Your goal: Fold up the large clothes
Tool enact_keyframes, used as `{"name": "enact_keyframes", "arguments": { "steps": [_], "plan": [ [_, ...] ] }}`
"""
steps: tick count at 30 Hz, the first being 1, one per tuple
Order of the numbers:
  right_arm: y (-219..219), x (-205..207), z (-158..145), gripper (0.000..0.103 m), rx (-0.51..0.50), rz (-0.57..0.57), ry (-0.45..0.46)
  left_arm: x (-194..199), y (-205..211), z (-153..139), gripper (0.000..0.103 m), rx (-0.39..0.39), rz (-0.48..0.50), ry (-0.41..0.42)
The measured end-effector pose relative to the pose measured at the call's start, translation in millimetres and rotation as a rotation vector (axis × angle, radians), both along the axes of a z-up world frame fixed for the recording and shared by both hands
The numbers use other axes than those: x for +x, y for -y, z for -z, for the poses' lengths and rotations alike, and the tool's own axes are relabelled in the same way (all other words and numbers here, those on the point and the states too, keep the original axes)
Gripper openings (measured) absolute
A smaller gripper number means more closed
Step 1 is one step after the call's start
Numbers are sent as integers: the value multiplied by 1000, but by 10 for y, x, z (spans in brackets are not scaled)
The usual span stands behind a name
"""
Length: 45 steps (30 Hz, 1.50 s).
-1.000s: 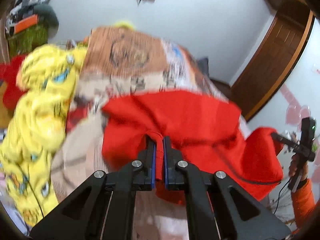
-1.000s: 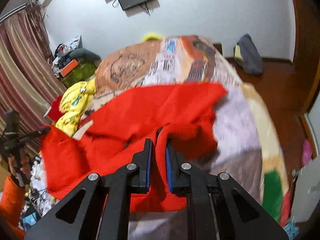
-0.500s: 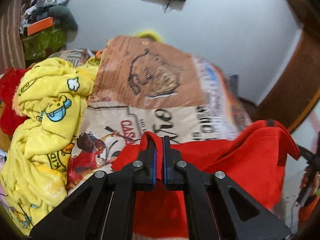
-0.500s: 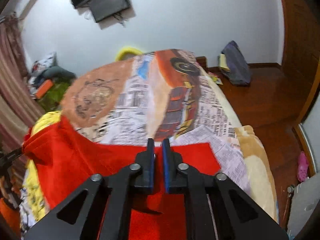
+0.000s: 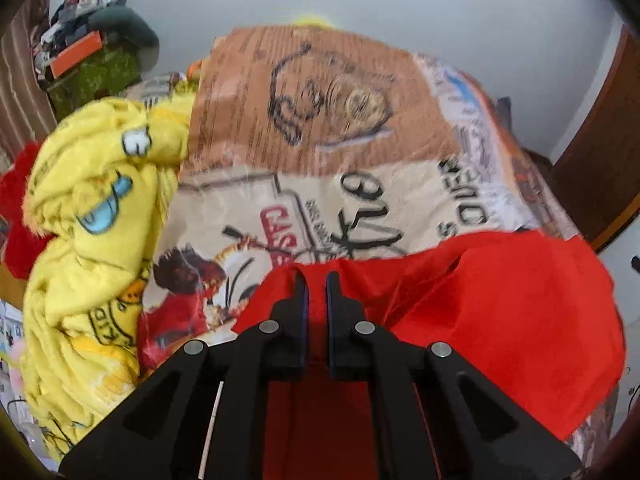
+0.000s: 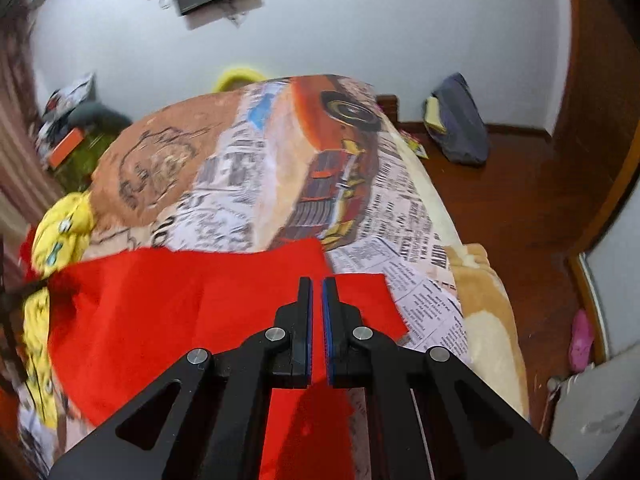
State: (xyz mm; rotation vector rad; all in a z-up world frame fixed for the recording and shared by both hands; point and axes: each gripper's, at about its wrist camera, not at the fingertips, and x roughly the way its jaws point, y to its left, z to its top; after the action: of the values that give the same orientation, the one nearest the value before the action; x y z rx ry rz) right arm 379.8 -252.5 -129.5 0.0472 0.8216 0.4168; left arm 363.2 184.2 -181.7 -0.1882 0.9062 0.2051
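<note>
— On the bed's printed blanket (image 5: 360, 200), where is the red garment (image 5: 500, 312) lying, and how is it held?

— It is spread across the near part of the blanket, seen again in the right wrist view as a flat red sheet (image 6: 192, 312). Its far edge is pinched by the left gripper (image 5: 315, 284), whose jaws are closed on a fold of red cloth. The right gripper (image 6: 316, 288) is likewise closed, with red fabric seen between its blue pads.

— What could be spoiled from here?

— The edge near the left gripper is bunched and rumpled, so a crooked fold could be set if it is laid down as it is. Only a thin bite of cloth appears to be held on each side; a sharp tug could cause it to be pulled free.

— Anything nearby to be minded?

— The yellow garment (image 5: 88, 240) is heaped just beside the red one on the left. It could be caught and dragged along if the fold is swung that way.
</note>
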Motion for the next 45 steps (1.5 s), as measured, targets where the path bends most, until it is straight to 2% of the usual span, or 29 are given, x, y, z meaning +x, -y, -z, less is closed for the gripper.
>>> {"name": "enact_keyframes", "arguments": {
  "steps": [4,5,6,7,8,9,10,11,13,16,20,25,27,29,30,31,34,38,42,45],
  "plan": [
    [-217,-207,-145,5,-21,-82,39,-112,65,-410,9,40,2,82],
    [-294,-279,-196,6,-19,-102,42,-146,81,-512,14,46,2,101],
    [-359,-307,-208,12,-16,-115,41,-165,93,-580,18,46,4,113],
    [-435,-342,-228,24,-13,-127,36,-202,113,-656,27,46,7,129],
    [-506,-384,-240,31,-8,-136,31,-243,146,-714,35,51,16,141],
    [-559,-411,-237,46,-4,-141,30,-265,177,-742,37,59,28,144],
    [-636,-466,-253,51,4,-149,37,-294,232,-756,39,69,48,139],
    [-708,-515,-256,52,9,-161,44,-316,293,-747,39,76,74,125],
    [-852,-576,-233,53,6,-191,38,-345,395,-689,41,79,120,97],
    [-1127,-651,-137,54,-29,-233,17,-402,610,-505,51,72,183,43],
    [-1425,-743,56,54,-75,-292,-21,-436,882,-193,61,26,265,-44],
    [-1613,-846,290,54,-146,-334,-46,-457,1092,186,61,-24,306,-120],
    [-1657,-874,401,54,-198,-349,-39,-473,1111,319,63,-33,296,-133],
    [-1669,-901,465,60,-248,-353,-6,-486,1119,420,68,-29,287,-143],
    [-1655,-912,488,66,-267,-352,16,-499,1110,454,69,-34,286,-139],
    [-1630,-924,494,71,-272,-351,33,-516,1085,466,71,-43,286,-129],
    [-1543,-929,481,73,-249,-355,48,-546,976,465,81,-21,258,-114],
    [-1415,-904,444,75,-197,-350,31,-590,737,483,83,-35,201,-114],
    [-1303,-898,403,78,-170,-314,31,-656,498,543,83,-2,123,-135],
    [-1154,-868,401,78,-227,-242,60,-745,314,598,83,-45,73,-146]
  ]
}}
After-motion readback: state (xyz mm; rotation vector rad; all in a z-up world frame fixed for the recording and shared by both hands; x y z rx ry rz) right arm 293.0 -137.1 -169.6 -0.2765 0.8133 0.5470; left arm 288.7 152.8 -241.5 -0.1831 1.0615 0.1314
